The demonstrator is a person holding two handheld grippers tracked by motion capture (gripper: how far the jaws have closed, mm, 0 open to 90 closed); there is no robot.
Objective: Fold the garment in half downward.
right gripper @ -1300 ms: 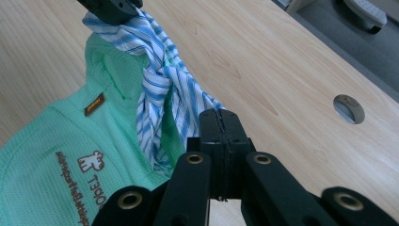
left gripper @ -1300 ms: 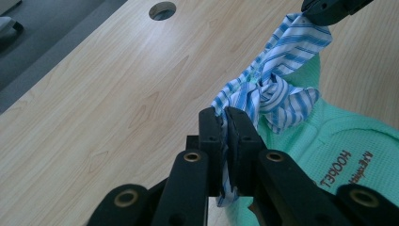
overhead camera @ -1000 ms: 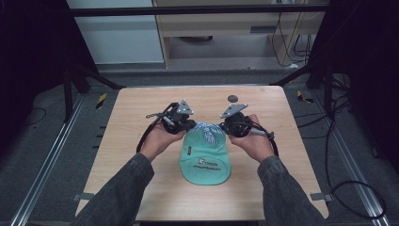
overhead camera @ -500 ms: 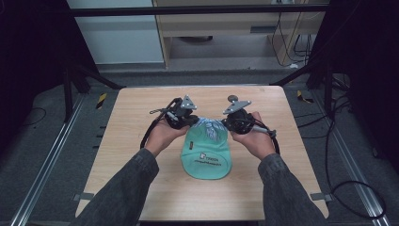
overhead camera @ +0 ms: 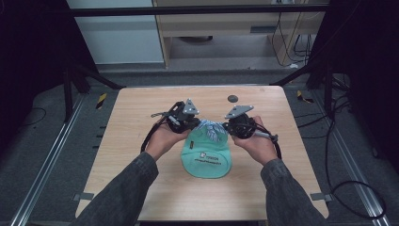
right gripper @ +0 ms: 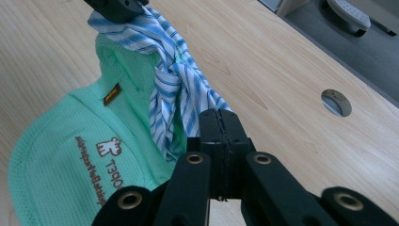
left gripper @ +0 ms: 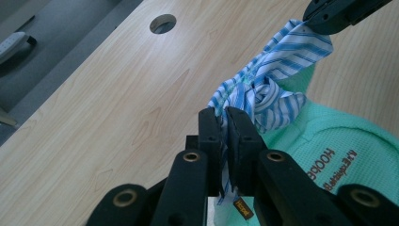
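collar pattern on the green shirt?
Blue and white stripes on the collar, clearest in the left gripper view; the shirt is mint green.

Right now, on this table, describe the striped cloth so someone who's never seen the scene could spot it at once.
Start at the light wooden table and find the mint green garment lying near its middle. At that garment's far end, the striped cloth is stretched between the left tool and the right tool, each shut on one end. Its blue and white stripes and the twisted knot in its middle set it apart from the plain green fabric.
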